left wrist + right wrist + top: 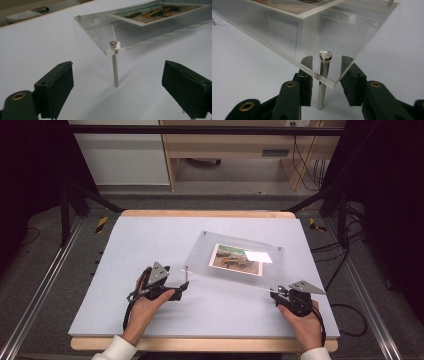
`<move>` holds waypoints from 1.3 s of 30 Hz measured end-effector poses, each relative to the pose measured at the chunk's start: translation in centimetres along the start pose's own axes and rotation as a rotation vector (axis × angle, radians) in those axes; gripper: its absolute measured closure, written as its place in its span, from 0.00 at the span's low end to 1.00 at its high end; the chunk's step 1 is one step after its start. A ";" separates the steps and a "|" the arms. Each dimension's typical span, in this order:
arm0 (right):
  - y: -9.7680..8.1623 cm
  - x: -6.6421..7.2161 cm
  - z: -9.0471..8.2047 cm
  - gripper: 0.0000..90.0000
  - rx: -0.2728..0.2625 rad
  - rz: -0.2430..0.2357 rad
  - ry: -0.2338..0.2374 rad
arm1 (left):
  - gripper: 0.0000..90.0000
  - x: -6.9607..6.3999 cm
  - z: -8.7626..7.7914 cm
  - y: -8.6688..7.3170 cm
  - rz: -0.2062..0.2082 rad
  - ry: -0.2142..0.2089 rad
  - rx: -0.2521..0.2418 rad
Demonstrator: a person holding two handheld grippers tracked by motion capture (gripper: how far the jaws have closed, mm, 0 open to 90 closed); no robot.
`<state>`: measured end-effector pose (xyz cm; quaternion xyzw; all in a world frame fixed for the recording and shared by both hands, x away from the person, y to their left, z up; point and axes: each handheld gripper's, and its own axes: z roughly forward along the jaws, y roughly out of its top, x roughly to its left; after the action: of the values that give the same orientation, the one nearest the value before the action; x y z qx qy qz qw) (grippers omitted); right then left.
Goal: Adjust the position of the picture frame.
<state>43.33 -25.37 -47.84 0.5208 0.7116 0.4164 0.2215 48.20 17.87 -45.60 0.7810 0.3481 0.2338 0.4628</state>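
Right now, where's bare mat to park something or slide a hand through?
Free: the far left of the mat, left of the clear frame, and the near strip between left gripper and right gripper. Crowded: the frame's near corners, a gripper at each steel leg.

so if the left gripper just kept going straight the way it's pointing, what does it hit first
Most likely the metal leg pin under the near corner of the clear acrylic frame. In the left gripper view the pin stands between the open left gripper jaws, a little ahead of them; how far ahead is hard to judge.
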 end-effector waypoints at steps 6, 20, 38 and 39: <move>-0.2 -0.2 0.1 0.88 -0.008 0.024 0.033 | 0.21 -0.1 0.6 -0.1 -0.024 -0.021 0.014; 0.0 -0.2 0.1 0.94 -0.006 0.041 0.067 | 0.62 1.2 3.8 0.2 -0.153 -0.030 0.043; 0.1 -0.3 0.1 0.94 -0.017 0.055 0.073 | 0.93 0.8 4.9 0.2 -0.125 -0.050 0.010; 0.1 -0.3 0.0 0.93 -0.024 0.057 0.074 | 0.94 0.8 4.9 0.3 -0.136 -0.049 0.004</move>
<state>43.53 -25.63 -47.82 0.5225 0.6990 0.4500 0.1893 52.14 15.64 -47.56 0.7621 0.3892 0.1819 0.4845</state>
